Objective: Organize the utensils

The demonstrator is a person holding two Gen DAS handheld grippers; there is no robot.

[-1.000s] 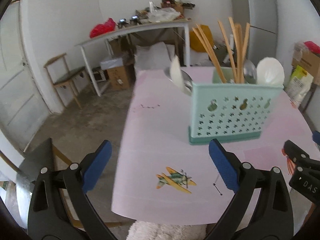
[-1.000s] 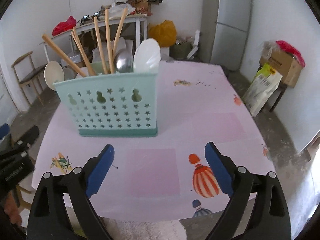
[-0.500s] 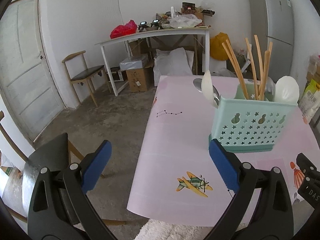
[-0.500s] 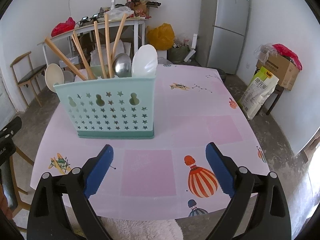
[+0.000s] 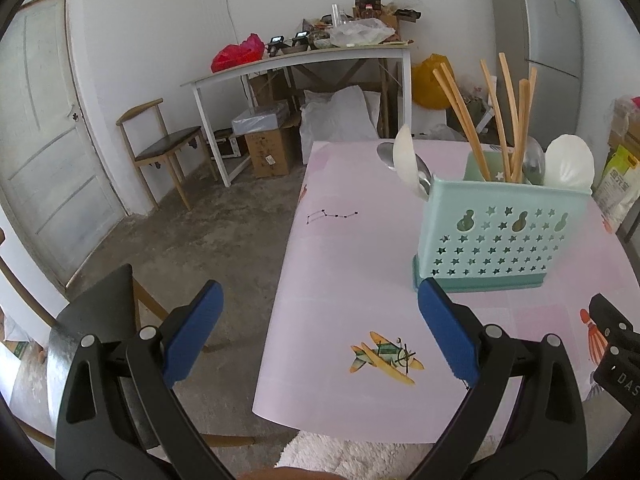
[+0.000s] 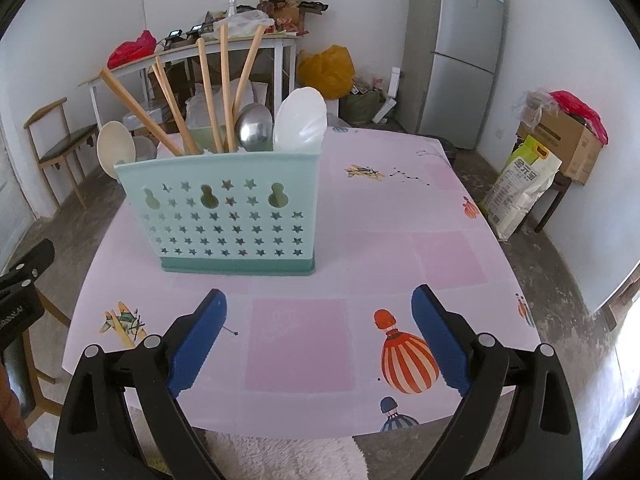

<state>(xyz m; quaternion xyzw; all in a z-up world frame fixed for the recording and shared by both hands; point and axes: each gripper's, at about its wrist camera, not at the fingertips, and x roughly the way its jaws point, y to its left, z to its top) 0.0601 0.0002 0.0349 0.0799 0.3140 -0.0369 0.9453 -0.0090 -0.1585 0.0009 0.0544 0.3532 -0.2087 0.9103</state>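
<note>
A mint-green utensil caddy [image 6: 236, 216] with star cut-outs stands upright on the pink table [image 6: 400, 220]; the left wrist view has the caddy [image 5: 500, 232] at its right. Wooden chopsticks [image 6: 208, 92], a steel spoon [image 6: 253, 127] and white spoons [image 6: 300, 120] stick up out of it. One more white spoon [image 6: 115, 146] leans out at its left end. My right gripper [image 6: 318, 338] hangs open over the table's near edge, nothing between its fingers. My left gripper [image 5: 320, 330] is open too, straddling the table's left edge, empty.
A wooden chair [image 5: 166, 150] and a white side table [image 5: 304, 60] loaded with clutter stand at the back left. A grey fridge [image 6: 456, 52] is at the back right, with boxes [image 6: 560, 140] and a sack [image 6: 516, 188] along the right wall. Another chair [image 5: 92, 328] sits under my left gripper.
Both grippers have drawn back from the caddy toward the table's near edge, and the left one has swung left. Both stayed open and empty.
</note>
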